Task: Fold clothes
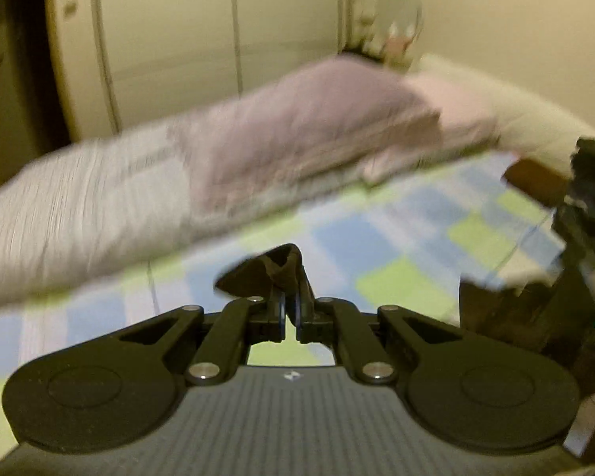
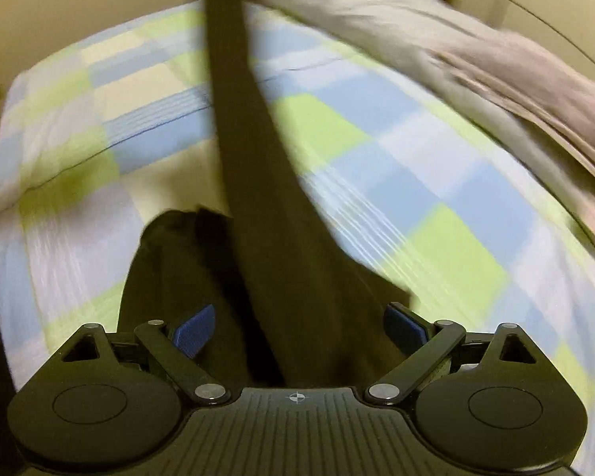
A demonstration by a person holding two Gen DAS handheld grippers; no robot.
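A dark brown garment [image 2: 265, 261] hangs stretched over a bed with a blue, green and white checked sheet [image 2: 396, 166]. My left gripper [image 1: 290, 309] is shut on a bunched edge of the garment [image 1: 273, 269], held above the sheet [image 1: 377, 238]. My right gripper [image 2: 297, 325] is open, its blue pads [image 2: 194, 335] on either side of the hanging cloth, which runs between them and up out of view. The right gripper's body shows at the right edge of the left wrist view [image 1: 587, 206]. Both views are motion-blurred.
Grey and mauve pillows and folded bedding [image 1: 297, 127] lie along the far side of the bed, also in the right wrist view [image 2: 515, 63]. A pale wardrobe [image 1: 218, 31] and wall stand behind. A wooden bed edge [image 1: 535, 178] shows at right.
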